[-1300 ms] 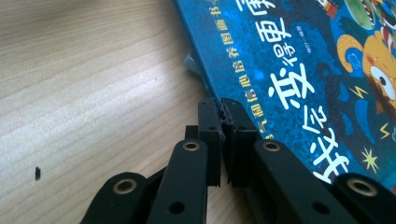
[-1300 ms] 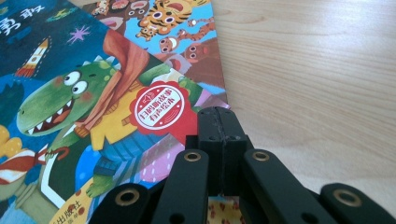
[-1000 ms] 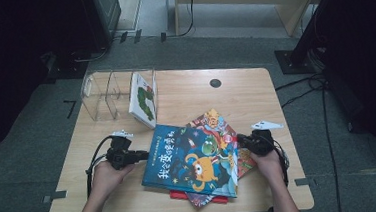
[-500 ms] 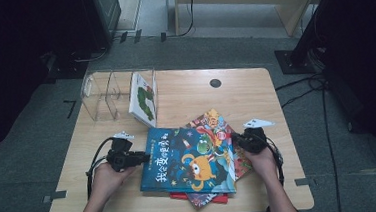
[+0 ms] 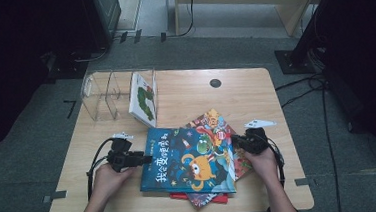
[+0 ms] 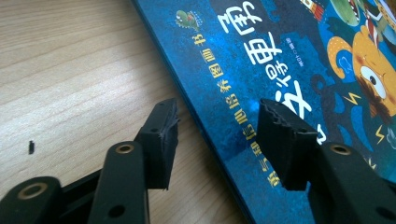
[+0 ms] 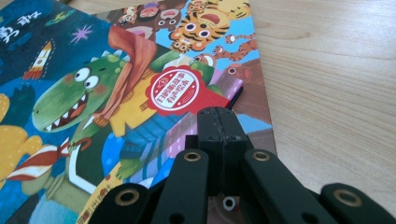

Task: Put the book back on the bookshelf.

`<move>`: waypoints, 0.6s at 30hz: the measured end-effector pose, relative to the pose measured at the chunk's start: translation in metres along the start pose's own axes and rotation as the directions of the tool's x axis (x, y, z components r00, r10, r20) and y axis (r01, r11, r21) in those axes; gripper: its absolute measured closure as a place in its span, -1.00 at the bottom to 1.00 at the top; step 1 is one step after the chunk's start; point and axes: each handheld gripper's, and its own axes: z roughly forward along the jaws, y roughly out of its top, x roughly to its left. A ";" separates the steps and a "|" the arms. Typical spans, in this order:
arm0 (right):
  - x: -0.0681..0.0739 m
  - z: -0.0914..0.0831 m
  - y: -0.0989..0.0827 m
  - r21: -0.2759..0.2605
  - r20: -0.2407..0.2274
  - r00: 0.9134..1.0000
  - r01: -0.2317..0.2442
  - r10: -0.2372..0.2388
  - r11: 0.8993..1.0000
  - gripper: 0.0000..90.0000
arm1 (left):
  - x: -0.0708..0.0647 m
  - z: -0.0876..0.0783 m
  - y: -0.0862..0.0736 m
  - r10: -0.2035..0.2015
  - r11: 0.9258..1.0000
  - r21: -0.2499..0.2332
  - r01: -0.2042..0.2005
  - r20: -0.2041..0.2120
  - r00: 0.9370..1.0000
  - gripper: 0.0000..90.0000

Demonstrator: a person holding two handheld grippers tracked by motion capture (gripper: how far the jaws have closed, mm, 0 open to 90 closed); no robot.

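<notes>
Fingers (image 6: 164, 135) of your left gripper (image 5: 140, 160) have just been opening astride the blue picture book's (image 5: 189, 158) spine edge, your right gripper (image 5: 237, 141) rests closed on the desk's (image 5: 255, 89) book pile, so only one book (image 5: 143, 99) stands in the clear organizer (image 5: 102, 94).

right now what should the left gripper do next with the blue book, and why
Probably ease the left gripper forward and close on the blue book. Its jaws have just been opening and now straddle the book's left edge without pressing on it, one over the table, one over the cover. The right gripper is shut by the stack's far side, holding nothing.
</notes>
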 end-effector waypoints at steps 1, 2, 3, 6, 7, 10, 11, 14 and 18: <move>0.001 0.000 0.000 0.001 0.000 1.000 0.007 -0.007 1.000 1.00 | 0.000 0.000 0.000 0.000 1.000 -0.002 0.000 -0.001 1.000 0.07; 0.001 -0.001 -0.001 0.001 0.003 1.000 0.008 -0.008 1.000 1.00 | 0.000 0.001 0.000 0.003 1.000 -0.001 -0.003 0.003 1.000 0.07; 0.002 -0.001 -0.002 0.000 0.003 1.000 0.013 -0.013 1.000 1.00 | -0.001 0.001 0.001 0.000 1.000 0.002 0.000 0.007 1.000 0.07; 0.002 -0.003 -0.005 -0.011 -0.009 1.000 0.010 -0.010 1.000 0.99 | -0.001 0.003 0.002 -0.004 1.000 0.010 0.004 0.013 1.000 0.06; 0.001 -0.003 -0.006 -0.014 -0.017 1.000 0.009 -0.009 1.000 0.97 | -0.001 0.004 0.003 -0.002 1.000 0.010 0.002 0.013 1.000 0.04; 0.001 -0.005 -0.009 -0.019 -0.022 1.000 0.019 -0.019 1.000 0.94 | 0.000 0.006 0.003 -0.011 1.000 0.021 0.010 0.027 1.000 -0.04; 0.002 -0.006 -0.009 -0.021 -0.022 0.999 0.024 -0.024 0.999 0.96 | 0.000 0.007 0.004 -0.012 1.000 0.020 0.011 0.025 1.000 -0.08; 0.004 -0.006 -0.012 -0.028 -0.017 0.999 0.051 -0.052 0.998 1.00 | 0.000 0.008 0.004 -0.007 1.000 0.017 0.006 0.013 1.000 -0.14; 0.008 -0.009 -0.016 -0.026 -0.020 0.997 0.073 -0.073 0.997 1.00 | -0.003 0.011 0.004 -0.007 1.000 0.028 0.007 0.009 1.000 -0.27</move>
